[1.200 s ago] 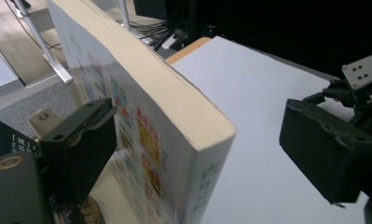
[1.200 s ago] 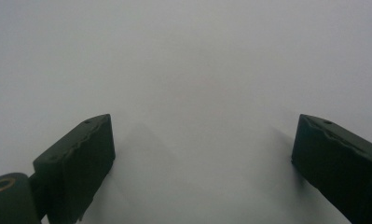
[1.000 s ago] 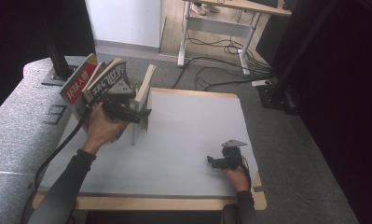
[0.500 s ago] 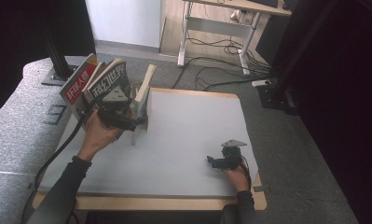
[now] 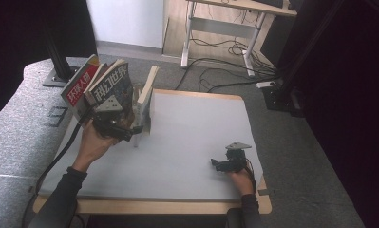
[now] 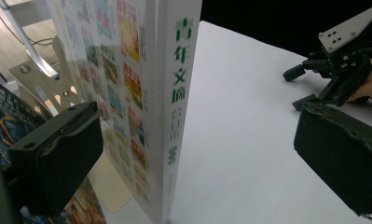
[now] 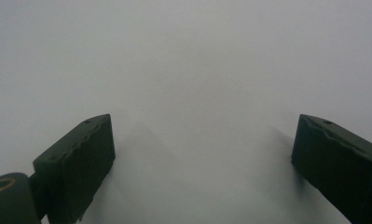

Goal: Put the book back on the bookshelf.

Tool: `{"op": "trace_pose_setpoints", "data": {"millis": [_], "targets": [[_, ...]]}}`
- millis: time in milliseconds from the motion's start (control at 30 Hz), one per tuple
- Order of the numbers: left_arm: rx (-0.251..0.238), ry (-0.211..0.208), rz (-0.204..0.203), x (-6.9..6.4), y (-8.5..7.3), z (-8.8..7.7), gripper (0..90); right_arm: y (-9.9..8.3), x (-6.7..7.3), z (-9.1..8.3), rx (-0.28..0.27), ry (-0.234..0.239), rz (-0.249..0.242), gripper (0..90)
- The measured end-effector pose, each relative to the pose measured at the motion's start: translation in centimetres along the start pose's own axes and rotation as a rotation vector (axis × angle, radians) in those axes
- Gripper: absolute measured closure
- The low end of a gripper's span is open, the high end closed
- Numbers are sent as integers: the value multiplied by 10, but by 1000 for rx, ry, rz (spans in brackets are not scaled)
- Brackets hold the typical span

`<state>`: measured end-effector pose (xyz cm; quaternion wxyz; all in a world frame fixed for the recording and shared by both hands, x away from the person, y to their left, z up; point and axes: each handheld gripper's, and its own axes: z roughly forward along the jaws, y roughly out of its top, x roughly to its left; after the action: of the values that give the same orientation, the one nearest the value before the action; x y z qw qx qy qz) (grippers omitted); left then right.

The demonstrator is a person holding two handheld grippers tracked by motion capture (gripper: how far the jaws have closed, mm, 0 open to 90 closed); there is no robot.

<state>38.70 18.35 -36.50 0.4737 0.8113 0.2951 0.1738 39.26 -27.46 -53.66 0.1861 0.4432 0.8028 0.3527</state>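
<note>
Now the left gripper (image 6: 193,154) (jaws just opening) straddles the upright book (image 6: 174,93).

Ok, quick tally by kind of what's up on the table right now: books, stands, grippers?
Books and magazines: 3 (red-covered magazine, dark blue-covered magazine, white-spined thick book)
Metal book stand: 1
Handheld grippers: 2 (left gripper, right gripper)
Total: 6
</note>
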Motion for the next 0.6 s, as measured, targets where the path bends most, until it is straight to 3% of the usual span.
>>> {"op": "trace_pose_setpoints", "data": {"millis": [600], "targets": [[-13, -4, -4, -4, -32, -12, 24, 0, 0, 0, 0, 0, 1, 55]]}}
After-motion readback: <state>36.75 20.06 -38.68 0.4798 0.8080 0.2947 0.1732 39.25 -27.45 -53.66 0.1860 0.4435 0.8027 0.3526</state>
